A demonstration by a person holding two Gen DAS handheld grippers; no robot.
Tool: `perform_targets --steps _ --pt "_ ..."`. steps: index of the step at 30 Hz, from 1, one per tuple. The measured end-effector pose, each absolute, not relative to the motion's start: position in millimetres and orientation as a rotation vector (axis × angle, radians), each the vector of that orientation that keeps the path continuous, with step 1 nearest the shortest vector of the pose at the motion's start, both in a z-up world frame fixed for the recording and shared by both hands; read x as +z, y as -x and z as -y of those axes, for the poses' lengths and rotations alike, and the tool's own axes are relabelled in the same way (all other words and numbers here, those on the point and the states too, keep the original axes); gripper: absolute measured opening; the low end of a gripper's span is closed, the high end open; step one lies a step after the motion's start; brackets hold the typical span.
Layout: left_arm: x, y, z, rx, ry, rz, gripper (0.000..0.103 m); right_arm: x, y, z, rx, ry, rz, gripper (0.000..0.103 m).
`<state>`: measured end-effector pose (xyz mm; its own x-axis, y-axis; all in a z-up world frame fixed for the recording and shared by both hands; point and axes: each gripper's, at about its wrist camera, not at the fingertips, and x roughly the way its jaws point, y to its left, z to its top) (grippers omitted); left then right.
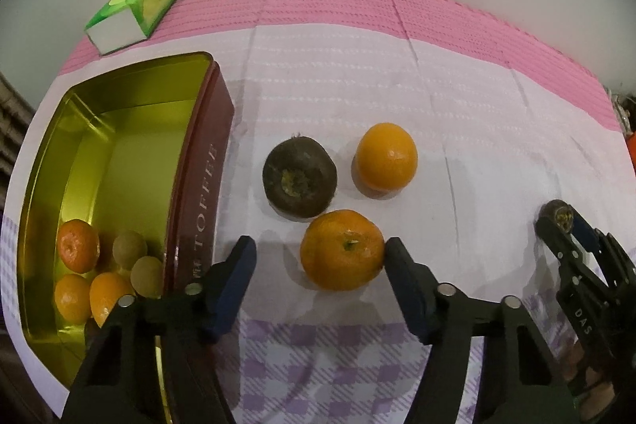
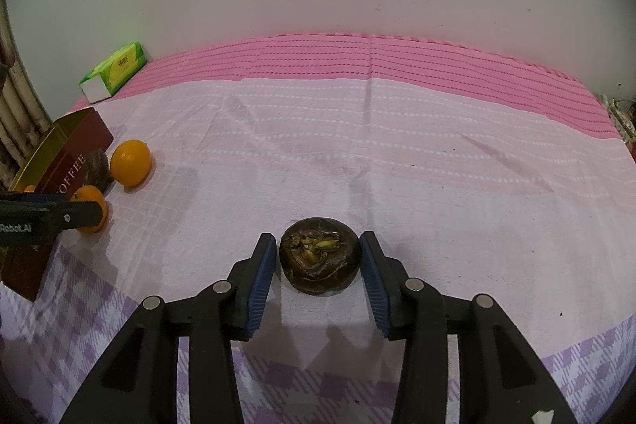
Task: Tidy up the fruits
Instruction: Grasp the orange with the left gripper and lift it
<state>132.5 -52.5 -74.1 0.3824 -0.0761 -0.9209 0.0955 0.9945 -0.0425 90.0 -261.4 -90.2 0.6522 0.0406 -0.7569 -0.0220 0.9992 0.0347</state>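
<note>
In the left wrist view my left gripper (image 1: 320, 251) is open around a mandarin (image 1: 342, 250) on the cloth; its right fingertip touches the fruit, the left stands apart. Beyond it lie a dark brown fruit (image 1: 299, 178) and an orange (image 1: 386, 156). The open gold-lined toffee tin (image 1: 198, 161) at left holds several oranges and two small brown fruits. In the right wrist view my right gripper (image 2: 318, 255) is open around another dark brown fruit (image 2: 320, 255), both pads slightly apart from it. That gripper (image 1: 564, 225) also shows at the right of the left view.
A green tissue box (image 1: 137, 6) lies at the back left against the white wall. A pink and lilac cloth (image 2: 357, 153) covers the table. The tin (image 2: 67, 161), orange (image 2: 130, 162) and mandarin (image 2: 92, 209) sit at the left of the right view.
</note>
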Motion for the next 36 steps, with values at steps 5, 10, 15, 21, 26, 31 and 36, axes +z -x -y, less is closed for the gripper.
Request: perform_targets --steps 5,10,15,21,26,31,36 --pt "-75 -130 57 -0.134 -0.021 -1.176 0.047 -90 -90 261 0.035 -0.022 -0.86 0.041" --pt "-75 -128 60 -0.139 -0.033 -1.176 0.044 -91 -89 261 0.034 -0.022 -0.859 0.041" --pt "-74 -124 56 -0.131 -0.027 -1.18 0.044 -91 -89 262 0.034 -0.022 -0.859 0.041" --pt "-68 -120 52 -0.147 -0.013 -1.179 0.043 -92 -91 259 0.029 -0.01 -0.862 0.041" --pt "-57 -112 48 -0.172 0.001 -1.162 0.043 -93 -93 257 0.026 -0.001 -0.863 0.041" --pt "-37 -104 40 -0.188 0.013 -1.124 0.043 -94 -94 256 0.024 0.007 -0.864 0.042" --pt "-19 -99 20 -0.168 0.032 -1.089 0.043 -94 -95 256 0.024 0.014 -0.865 0.042"
